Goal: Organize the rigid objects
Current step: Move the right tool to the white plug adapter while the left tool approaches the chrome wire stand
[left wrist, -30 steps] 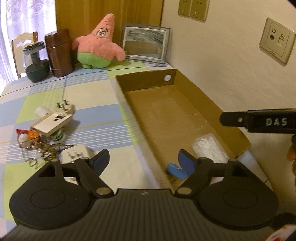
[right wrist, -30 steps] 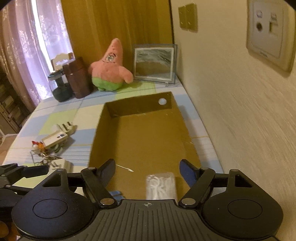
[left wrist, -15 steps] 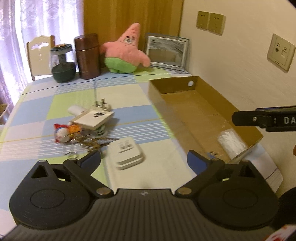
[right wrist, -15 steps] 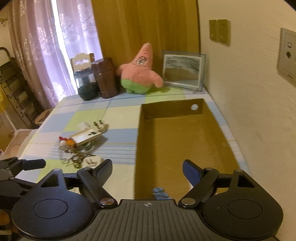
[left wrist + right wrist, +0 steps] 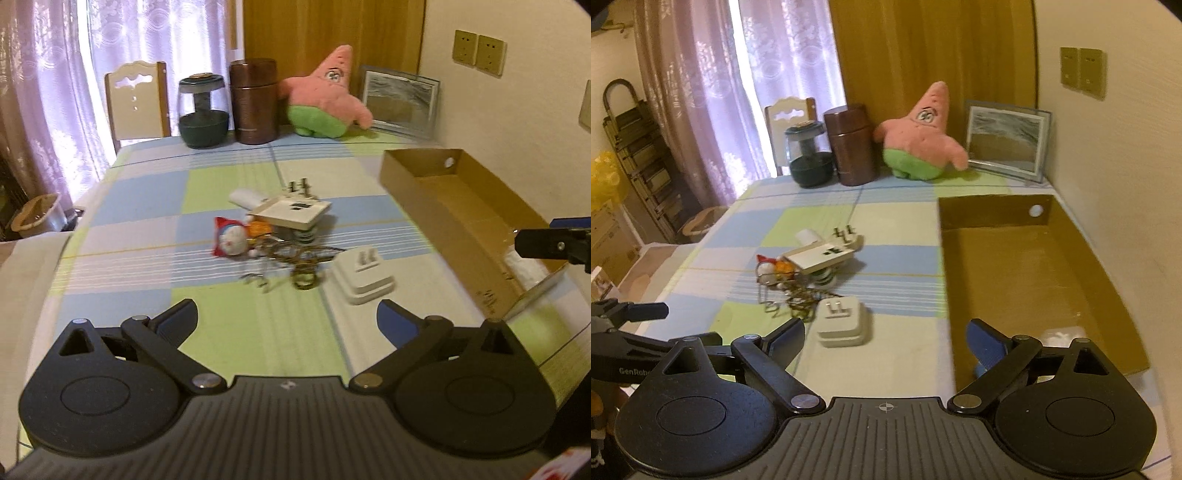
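Note:
A brown cardboard box [image 5: 454, 225] [image 5: 1027, 266] lies at the table's right side; a clear plastic bag [image 5: 1060, 336] and a blue piece [image 5: 980, 369] lie at its near end. A white plug adapter [image 5: 364, 275] [image 5: 842, 321] lies left of the box. Behind it is a pile: a beige power strip [image 5: 291, 214] [image 5: 823, 258], a keychain toy [image 5: 229, 242] and tangled metal chains [image 5: 295, 258]. My left gripper [image 5: 286, 317] is open and empty, above the table near the adapter. My right gripper [image 5: 884, 332] is open and empty, over the box's near left wall.
At the table's back stand a pink star plush [image 5: 325, 99], a brown canister [image 5: 253, 99], a dark glass jar [image 5: 203, 110] and a picture frame [image 5: 399, 101]. A chair [image 5: 136, 99] is behind the table. The wall is close on the right.
Both grippers pulled back and turned left from over the box. The pile of objects and the white adapter now sit central in the left view. Both jaws stayed open.

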`<action>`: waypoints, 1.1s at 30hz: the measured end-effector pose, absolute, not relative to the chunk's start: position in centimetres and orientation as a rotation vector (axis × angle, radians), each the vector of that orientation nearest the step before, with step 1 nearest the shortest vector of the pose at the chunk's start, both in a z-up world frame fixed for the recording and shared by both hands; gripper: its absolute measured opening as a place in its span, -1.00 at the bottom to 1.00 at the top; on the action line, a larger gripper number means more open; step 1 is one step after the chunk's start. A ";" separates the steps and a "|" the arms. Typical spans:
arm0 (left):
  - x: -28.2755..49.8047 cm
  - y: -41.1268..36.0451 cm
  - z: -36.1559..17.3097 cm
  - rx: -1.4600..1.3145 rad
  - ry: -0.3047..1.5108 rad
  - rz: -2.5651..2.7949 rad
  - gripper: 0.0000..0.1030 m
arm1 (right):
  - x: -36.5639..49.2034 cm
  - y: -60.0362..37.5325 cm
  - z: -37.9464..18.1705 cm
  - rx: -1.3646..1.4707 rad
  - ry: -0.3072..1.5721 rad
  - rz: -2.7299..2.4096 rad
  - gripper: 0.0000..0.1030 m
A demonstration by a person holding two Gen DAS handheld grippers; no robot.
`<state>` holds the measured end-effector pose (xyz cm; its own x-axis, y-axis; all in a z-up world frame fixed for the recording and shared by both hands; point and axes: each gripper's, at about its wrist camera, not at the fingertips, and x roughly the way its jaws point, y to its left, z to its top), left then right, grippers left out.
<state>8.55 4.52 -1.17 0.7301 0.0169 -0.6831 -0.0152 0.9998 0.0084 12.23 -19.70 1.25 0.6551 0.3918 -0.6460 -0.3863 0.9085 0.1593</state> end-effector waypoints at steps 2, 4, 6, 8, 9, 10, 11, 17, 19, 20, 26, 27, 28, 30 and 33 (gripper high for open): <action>8.3 5.5 -1.4 0.009 0.748 0.022 0.97 | 12.1 -18.9 0.8 0.007 0.738 0.458 0.78; 8.3 6.2 -1.6 0.015 0.748 0.021 0.97 | 12.1 -17.9 0.3 -0.006 0.745 0.471 0.78; 8.4 6.9 -1.8 0.022 0.746 0.019 0.97 | 12.1 -17.1 -0.1 -0.014 0.749 0.480 0.78; 8.5 7.5 -2.0 0.033 0.747 0.019 0.97 | 12.3 -16.3 -0.6 -0.022 0.755 0.487 0.78; 8.6 7.8 -2.1 0.036 0.747 0.017 0.97 | 12.4 -15.9 -0.8 -0.025 0.758 0.490 0.78; 8.8 8.0 -2.2 0.037 0.748 0.014 0.97 | 12.5 -15.7 -1.0 -0.028 0.760 0.492 0.78; 8.9 8.4 -2.4 0.038 0.748 0.010 0.97 | 12.6 -15.3 -1.3 -0.032 0.762 0.497 0.78; 10.2 9.6 -3.2 0.038 0.727 -0.029 0.97 | 13.2 -13.4 -2.6 -0.044 0.762 0.515 0.78; 10.7 9.7 -3.6 0.043 0.722 -0.043 0.97 | 13.6 -12.9 -3.1 -0.051 0.758 0.526 0.78; 11.0 9.8 -3.8 0.050 0.722 -0.051 0.97 | 13.8 -12.5 -3.4 -0.056 0.755 0.528 0.78; 12.8 10.0 -5.2 0.105 0.711 -0.092 0.97 | 15.2 -11.4 -5.4 -0.072 0.767 0.525 0.78; 13.1 10.1 -5.4 0.108 0.709 -0.100 0.97 | 15.5 -11.2 -5.8 -0.077 0.771 0.523 0.78; 13.3 10.2 -5.6 0.110 0.706 -0.107 0.97 | 15.7 -11.1 -6.1 -0.083 0.773 0.521 0.78; 13.9 10.3 -6.1 0.109 0.709 -0.123 0.97 | 16.3 -10.8 -6.9 -0.095 0.778 0.517 0.78; 14.9 10.2 -7.0 0.134 0.739 -0.131 0.97 | 17.0 -10.4 -7.7 -0.104 0.783 0.516 0.77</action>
<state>14.90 10.18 -6.96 0.7319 -0.0718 -0.6777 0.1662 0.9832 0.0753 17.00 -10.43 -7.70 0.5916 0.4051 -0.6971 -0.4810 0.8712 0.0981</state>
